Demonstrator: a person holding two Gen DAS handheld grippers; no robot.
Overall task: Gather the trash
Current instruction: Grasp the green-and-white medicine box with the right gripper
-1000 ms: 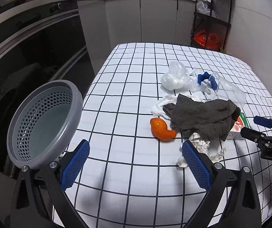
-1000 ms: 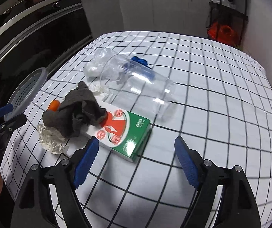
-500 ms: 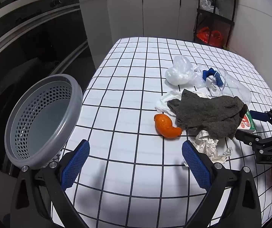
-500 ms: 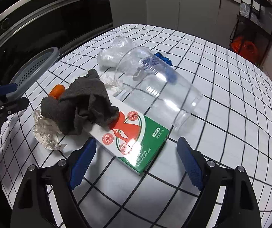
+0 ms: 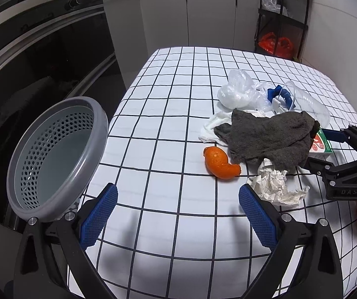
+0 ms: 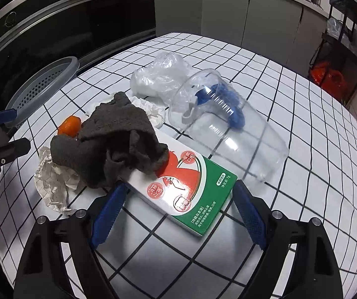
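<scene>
On the checked table lie an orange peel [image 5: 220,164], crumpled paper [image 5: 275,186], a dark grey cloth [image 5: 265,137], a green-and-white box [image 6: 186,189], a clear plastic cup [image 6: 228,134] and a plastic bag [image 5: 238,91]. The cloth drapes over the box's far end [image 6: 113,144]. My left gripper [image 5: 178,214] is open and empty, short of the peel. My right gripper [image 6: 178,214] is open with its fingers either side of the box's near end. A grey perforated basket [image 5: 51,154] stands tilted at the table's left edge.
White tissue [image 5: 213,127] lies under the cloth. A blue object [image 6: 225,104] shows behind the cup. A dark oven front [image 5: 29,62] is left of the table, and a black shelf rack [image 5: 283,20] stands at the far right.
My right gripper has moved forward until its fingers flank the box. My left gripper has shifted slightly; the basket and trash look closer.
</scene>
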